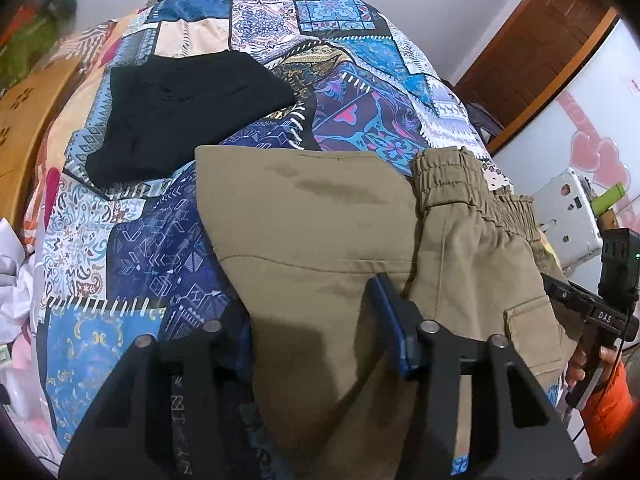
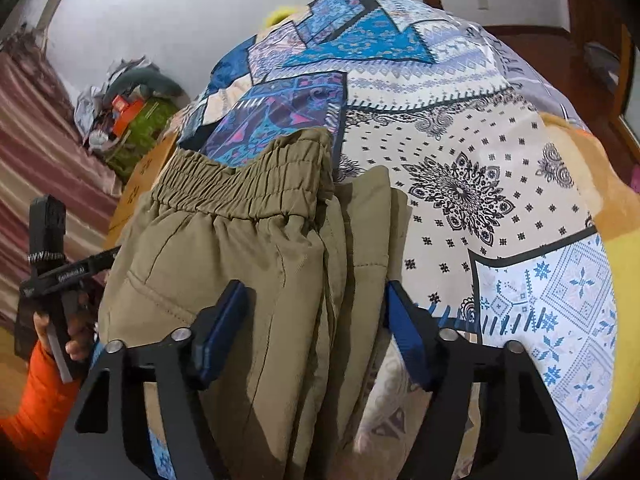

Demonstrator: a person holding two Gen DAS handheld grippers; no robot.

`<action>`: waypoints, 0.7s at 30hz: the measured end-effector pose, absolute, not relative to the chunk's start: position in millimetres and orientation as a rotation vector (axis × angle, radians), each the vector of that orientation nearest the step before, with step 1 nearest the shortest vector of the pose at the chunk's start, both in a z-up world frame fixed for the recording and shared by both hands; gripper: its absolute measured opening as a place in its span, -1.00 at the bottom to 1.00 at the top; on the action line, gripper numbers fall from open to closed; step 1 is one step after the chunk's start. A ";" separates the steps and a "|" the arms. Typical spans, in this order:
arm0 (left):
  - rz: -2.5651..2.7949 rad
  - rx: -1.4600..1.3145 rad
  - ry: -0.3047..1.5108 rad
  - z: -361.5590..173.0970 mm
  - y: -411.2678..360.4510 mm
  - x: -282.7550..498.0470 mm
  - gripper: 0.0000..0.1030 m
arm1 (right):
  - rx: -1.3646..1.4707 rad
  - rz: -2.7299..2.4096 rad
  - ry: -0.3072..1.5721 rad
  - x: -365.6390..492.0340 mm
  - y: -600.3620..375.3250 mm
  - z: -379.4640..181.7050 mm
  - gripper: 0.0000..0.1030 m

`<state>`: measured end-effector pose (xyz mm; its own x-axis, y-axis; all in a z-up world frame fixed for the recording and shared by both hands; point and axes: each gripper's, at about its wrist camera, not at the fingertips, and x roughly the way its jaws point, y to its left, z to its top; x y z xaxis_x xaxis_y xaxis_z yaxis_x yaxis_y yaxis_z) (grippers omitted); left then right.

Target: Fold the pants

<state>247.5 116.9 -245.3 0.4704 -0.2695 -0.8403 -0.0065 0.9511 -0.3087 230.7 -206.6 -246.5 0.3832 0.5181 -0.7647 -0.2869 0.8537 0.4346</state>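
Both tongs were spread wide with nothing pinched between them, just straddling the fabric. Left tongs (image 1: 316, 320) sat low over the khaki pants (image 1: 320, 216), blue pads on either side of the folded leg panel, the left pad mostly hidden by its black bracket. Right tongs (image 2: 316, 328) did the same thing from the other side, pads apart over a stack of folded layers of the pants (image 2: 240, 248), the right pad just off the cloth edge over the bedspread.

From the right wrist camera you could see the person's left hand (image 2: 74, 340) wrapped around the black handle, orange sleeve (image 2: 32, 408) below it, wrist angled up toward the bed. Some white lettering ran along that handle bar but it was too blurry to read properly. From the left wrist camera the other handle showed "DAS" (image 1: 605, 317) in white, with fingers (image 1: 576, 372) curled under it.

Pants lay folded on the patchwork bedspread (image 1: 360, 92), elastic waistband (image 2: 248, 184) bunched at the far end, cargo pocket (image 1: 528, 320) on the side. Further back on the bed a black garment (image 1: 180, 112) lay on its own, well apart from the pants. Beyond that, wall and a brown wooden door frame (image 1: 532, 64).
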 end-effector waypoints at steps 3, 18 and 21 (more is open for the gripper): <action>-0.124 -0.174 1.050 -237.5 96.4 246.9 -0.38 | 0.255 0.518 1.043 231.9 -206.4 -244.1 -0.20; -0.003 0.138 0.912 -182.6 54.9 249.1 -0.86 | 0.063 0.531 0.868 239.8 -185.2 -184.0 -0.82; 0.013 0.149 0.869 -167.0 61.1 252.2 -0.86 | 0.000 0.537 0.808 245.2 -172.8 -165.7 -0.82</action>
<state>252.2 61.1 -167.0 0.6464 0.0724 -0.7595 0.0490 0.9895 0.1360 245.2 -172.8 -165.7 0.5653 0.4568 -0.6869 -0.4567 0.8667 0.2005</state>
